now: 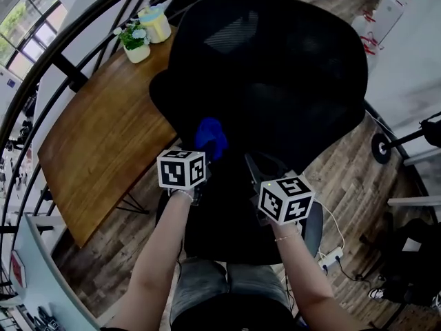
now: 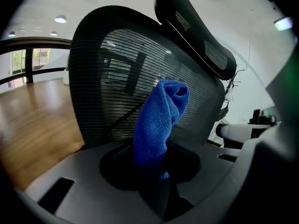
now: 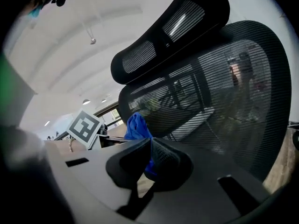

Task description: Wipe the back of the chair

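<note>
Chair back (image 1: pixel 275 67) in black mesh fills the middle of the head view, facing the person, with its headrest (image 2: pixel 196 36) curving above it in the left gripper view.

At far left a dark railing (image 1: pixel 69 33) arcs past a wooden tabletop (image 1: pixel 103 136). A small potted plant (image 1: pixel 134 41) and a pale yellow tub (image 1: pixel 156 25) stand just beside each other at the tabletop's far corner, near the chair's edge.

Next comes the left gripper (image 1: pixel 205 156), low against the chair back. Its fingers (image 2: pixel 159 195) are clamped on a blue cloth (image 2: pixel 159 115), which stands up bunched from between them right in front of the mesh. Whether the cloth actually touches the mesh cannot be told.

Just to its right, the right gripper (image 1: pixel 253 165) hovers close to the same lower part of the chair back. Its fingers (image 3: pixel 168 160) are pressed together with nothing between them; the blue cloth shows behind them.

At far right a white power strip (image 1: pixel 331 257) lies on the wooden floor (image 1: pixel 358 178) beside the chair.
</note>
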The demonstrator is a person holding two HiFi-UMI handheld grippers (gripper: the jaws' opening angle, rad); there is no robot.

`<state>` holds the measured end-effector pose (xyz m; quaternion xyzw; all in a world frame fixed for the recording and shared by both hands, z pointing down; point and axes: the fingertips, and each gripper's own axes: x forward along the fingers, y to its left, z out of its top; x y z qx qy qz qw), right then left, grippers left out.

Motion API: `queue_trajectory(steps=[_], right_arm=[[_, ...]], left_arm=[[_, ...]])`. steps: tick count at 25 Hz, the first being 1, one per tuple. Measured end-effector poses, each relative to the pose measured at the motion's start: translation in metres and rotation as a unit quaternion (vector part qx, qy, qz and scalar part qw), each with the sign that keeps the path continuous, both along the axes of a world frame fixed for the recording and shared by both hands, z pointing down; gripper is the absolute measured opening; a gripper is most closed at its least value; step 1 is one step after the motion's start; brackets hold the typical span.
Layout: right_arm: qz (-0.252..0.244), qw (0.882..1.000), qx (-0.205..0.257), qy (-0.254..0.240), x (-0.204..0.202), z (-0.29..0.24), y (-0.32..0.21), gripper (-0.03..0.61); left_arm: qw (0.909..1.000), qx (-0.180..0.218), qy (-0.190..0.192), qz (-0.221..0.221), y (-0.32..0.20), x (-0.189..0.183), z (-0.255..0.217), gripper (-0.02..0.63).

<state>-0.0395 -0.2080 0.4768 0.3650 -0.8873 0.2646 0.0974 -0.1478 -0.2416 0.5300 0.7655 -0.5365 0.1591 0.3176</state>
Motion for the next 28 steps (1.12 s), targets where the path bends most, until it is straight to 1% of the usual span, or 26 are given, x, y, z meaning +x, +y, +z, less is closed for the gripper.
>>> queue_trajectory(steps=[11, 15, 20, 24, 26, 28], right_arm=[[-0.032, 0.999, -0.004, -0.006, -0.049, 0.002, 0.009, 0.029], [-0.042, 0.999, -0.006, -0.004, -0.061, 0.005, 0.016, 0.028], [-0.042, 0.999, -0.014, 0.001, -0.065, 0.013, 0.024, 0.028], [-0.031, 0.999, -0.02, 0.005, -0.059, 0.019, 0.032, 0.028], [-0.022, 0.999, -0.024, 0.008, -0.054, 0.023, 0.037, 0.028], [-0.014, 0.999, -0.027, 0.012, -0.047, 0.027, 0.042, 0.028]], left_arm=[[0.9983, 0.004, 0.001, -0.058, 0.01, -0.055, -0.001, 0.121], [0.9972, 0.007, 0.005, -0.075, 0.015, -0.071, -0.001, 0.121], [0.9953, 0.008, 0.003, -0.096, 0.022, -0.089, -0.001, 0.121], [0.9931, 0.02, 0.003, -0.116, 0.03, -0.096, -0.005, 0.121], [0.9936, 0.025, 0.005, -0.11, 0.036, -0.091, -0.007, 0.121], [0.9952, 0.029, 0.001, -0.094, 0.042, -0.08, -0.008, 0.121]])
